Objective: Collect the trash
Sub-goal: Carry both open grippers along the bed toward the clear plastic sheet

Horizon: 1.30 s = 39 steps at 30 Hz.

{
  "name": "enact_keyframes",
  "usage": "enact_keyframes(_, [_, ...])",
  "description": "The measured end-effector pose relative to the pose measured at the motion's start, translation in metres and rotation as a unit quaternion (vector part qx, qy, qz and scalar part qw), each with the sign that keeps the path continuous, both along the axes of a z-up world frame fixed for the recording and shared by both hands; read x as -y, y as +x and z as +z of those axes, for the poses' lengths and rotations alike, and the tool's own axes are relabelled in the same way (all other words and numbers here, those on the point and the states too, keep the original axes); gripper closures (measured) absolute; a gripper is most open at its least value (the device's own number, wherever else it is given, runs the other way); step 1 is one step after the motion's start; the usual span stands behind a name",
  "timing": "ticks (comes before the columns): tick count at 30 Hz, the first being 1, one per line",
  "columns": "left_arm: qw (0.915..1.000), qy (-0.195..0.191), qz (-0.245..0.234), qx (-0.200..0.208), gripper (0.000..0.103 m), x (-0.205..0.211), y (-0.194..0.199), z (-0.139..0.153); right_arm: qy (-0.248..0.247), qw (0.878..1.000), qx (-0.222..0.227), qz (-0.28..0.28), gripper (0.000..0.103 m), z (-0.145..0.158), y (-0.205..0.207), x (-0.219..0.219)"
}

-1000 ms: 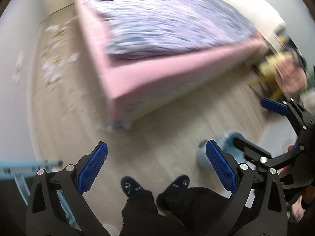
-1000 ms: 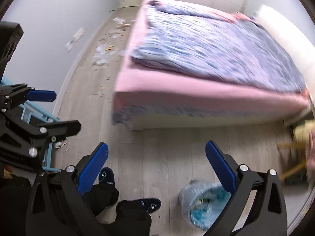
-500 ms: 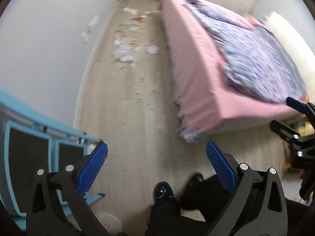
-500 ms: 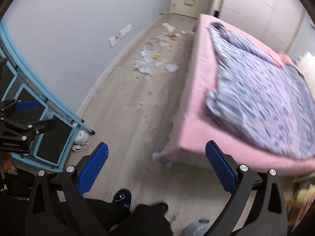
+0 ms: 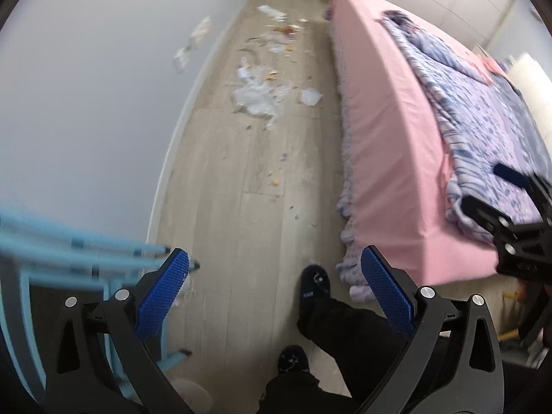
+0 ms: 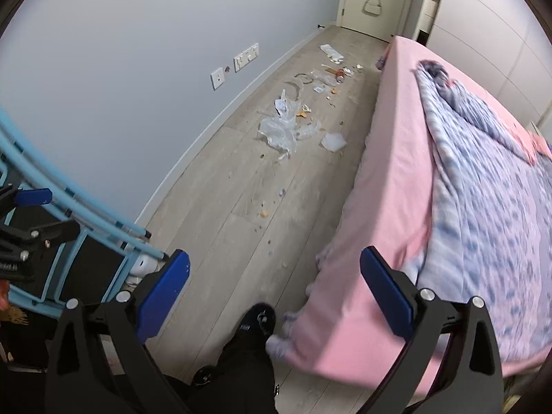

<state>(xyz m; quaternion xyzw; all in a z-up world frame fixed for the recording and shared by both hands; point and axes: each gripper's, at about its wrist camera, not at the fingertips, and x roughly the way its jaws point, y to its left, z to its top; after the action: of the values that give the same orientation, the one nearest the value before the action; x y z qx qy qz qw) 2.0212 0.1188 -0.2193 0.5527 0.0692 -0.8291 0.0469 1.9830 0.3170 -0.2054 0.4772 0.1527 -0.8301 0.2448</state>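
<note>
Between wall and bed (image 6: pixel 396 158) ran our wood floor (image 5: pixel 262 214), trash (image 6: pixel 281 131) strewn at its far end. We held the left gripper (image 5: pixel 274 289) and right gripper (image 6: pixel 274 289) wide apart, empty.

Black gripper frames, silver screws, blue textured pads (image 5: pixel 162 293); person wears black trousers (image 5: pixel 345 324), dark slippers (image 5: pixel 314 284).

both views swing away from the foot of the bed (image 6: pixel 396 179) and now look down the strip of floor (image 5: pixel 262 179) between it and the wall (image 6: pixel 138 69). the scattered trash (image 6: pixel 286 127) sits nearer and sharper than half a second ago. the blue-lined bin seen a second ago is gone from both views. the blue rack (image 6: pixel 86 214) enters at the left. the person's dark shoe (image 5: pixel 314 284) steps forward along the floor.
</note>
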Motion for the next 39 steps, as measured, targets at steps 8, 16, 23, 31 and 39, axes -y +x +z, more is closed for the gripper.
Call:
enact_keyframes(8, [0.9995,0.001,0.007,-0.031,0.006,0.011,-0.105,0.027,-0.002,0.999,-0.015,0.042,0.007,0.015,-0.104,0.028])
enact_keyframes(16, [0.9993,0.006,0.007,-0.035,0.006,0.056,-0.194,0.03,-0.005,0.999,-0.007,0.054,0.007,0.02,-0.189,0.074])
enact_keyframes(23, [0.9994,0.009,-0.013,-0.032,0.006,0.121,-0.285,0.02,0.018,0.999,-0.01,0.025,0.007,0.021,-0.261,0.12])
enact_keyframes(31, [0.9953,-0.018,-0.091,-0.026,0.006,0.157,-0.375,0.006,0.017,0.999,-0.025,-0.01,0.007,0.035,-0.337,0.164])
enact_keyframes(39, [0.9969,0.001,-0.078,-0.01,0.006,0.157,-0.454,-0.005,0.025,1.0,-0.017,-0.003,0.007,0.028,-0.403,0.168])
